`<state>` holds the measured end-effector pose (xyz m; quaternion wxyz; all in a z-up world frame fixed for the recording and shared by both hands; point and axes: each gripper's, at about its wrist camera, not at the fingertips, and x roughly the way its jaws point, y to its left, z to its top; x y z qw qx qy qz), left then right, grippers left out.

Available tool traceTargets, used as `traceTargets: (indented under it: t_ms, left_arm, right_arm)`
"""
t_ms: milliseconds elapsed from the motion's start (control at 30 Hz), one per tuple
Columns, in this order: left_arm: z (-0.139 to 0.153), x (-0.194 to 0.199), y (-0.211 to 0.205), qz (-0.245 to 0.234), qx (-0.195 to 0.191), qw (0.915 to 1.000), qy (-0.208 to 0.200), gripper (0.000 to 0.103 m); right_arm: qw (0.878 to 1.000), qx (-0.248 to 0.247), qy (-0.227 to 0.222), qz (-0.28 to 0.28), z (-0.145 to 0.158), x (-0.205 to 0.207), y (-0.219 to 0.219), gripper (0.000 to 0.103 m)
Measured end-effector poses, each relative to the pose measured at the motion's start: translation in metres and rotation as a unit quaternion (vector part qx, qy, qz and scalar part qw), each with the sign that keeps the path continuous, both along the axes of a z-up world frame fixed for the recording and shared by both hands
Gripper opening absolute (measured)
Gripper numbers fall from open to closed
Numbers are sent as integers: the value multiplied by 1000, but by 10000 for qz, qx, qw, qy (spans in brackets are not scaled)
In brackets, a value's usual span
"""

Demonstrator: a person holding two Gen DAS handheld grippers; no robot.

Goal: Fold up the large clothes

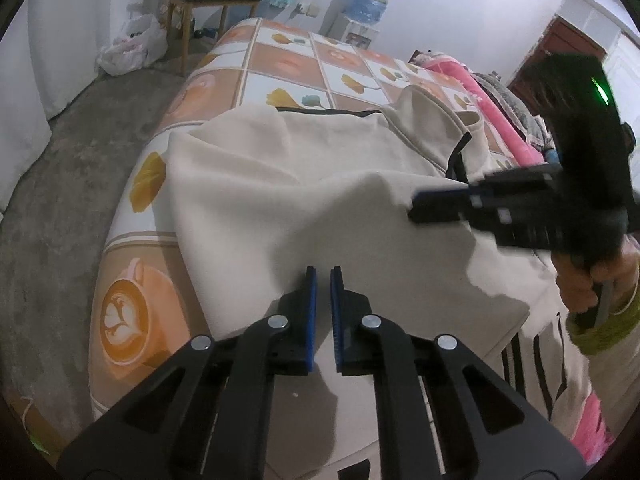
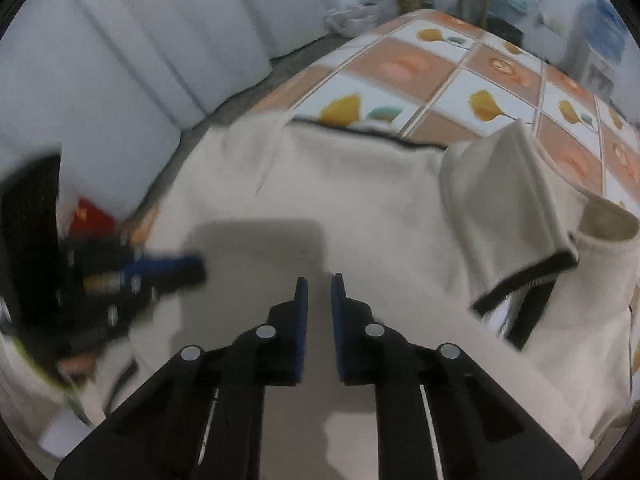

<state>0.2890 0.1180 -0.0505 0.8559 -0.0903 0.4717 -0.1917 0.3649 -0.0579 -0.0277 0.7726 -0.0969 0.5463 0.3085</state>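
Observation:
A large cream garment (image 1: 280, 184) with black trim lies spread on a bed, a sleeve folded over near its collar (image 1: 436, 120). It fills the right wrist view (image 2: 360, 208), its black-edged cuff (image 2: 528, 276) at the right. My left gripper (image 1: 323, 276) hovers just above the cloth, jaws slightly apart and empty. My right gripper (image 2: 319, 284) is also over the cloth, jaws a little apart with nothing between them. The right gripper shows blurred in the left wrist view (image 1: 440, 204). The left gripper shows blurred in the right wrist view (image 2: 176, 268).
The bed cover (image 1: 280, 64) has a tile pattern of cups and leaves. A pink blanket (image 1: 480, 84) lies at the far side. A wooden chair (image 1: 212, 4), a plastic bag (image 1: 132, 44) and a water dispenser (image 1: 368, 4) stand beyond the bed. White curtains (image 2: 120, 40) hang at the left.

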Motion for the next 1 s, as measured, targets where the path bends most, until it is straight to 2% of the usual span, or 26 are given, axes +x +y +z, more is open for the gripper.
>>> traceTargets:
  t_ms: [67,133,200,300,367,467,600,633,700,800,933,1000]
  left_arm:
    - [2,-1,-1,-52,-33,10000,-63,9]
    - [2,1,-2,-75,-22,9999,-88,9]
    - [0,2,-4,-62,12,9999,-92,9]
    - [0,2,-5,-14,32,10000,-81,9]
    - [0,2,-4,9,18,10000,-71,9]
    - [-1,1,-2,37,-50,10000,-77,9]
    - [0,-1,4,77,-199,9997,-80,9]
    - [1,0,6,76,-263,9996,-96,11]
    - [4,2,9,58,-463,9988,-148,22]
    - [13,3,13,135,-686,9970,-327,31]
    - [22,6,16,205,-1027,9932,-508,39]
    - [21,11,14,293,-918,9942,-470,40]
  right_arm:
    - [9998,-141,-5,158,-5,-13,3,12]
    - [9990,-251,-275,262,2,-21,4,12]
    - [9982,-85,-585,76,19,-15,1,12]
    - [9967,140,-715,-369,33,6,-1,12]
    - [9966,131,-594,-556,29,25,1,12]
    - [9976,-50,39,-683,-2,49,3,12]
    - [9989,185,13,-426,5,23,1,12]
    - [9994,156,-36,-299,7,14,2,12]
    - [9998,-30,-184,-87,6,-5,5,12]
    - [9987,-198,-473,72,5,-21,9,12]
    - [9932,-509,-1001,316,4,-39,18,12]
    - [9918,-580,-1072,388,4,-37,22,12]
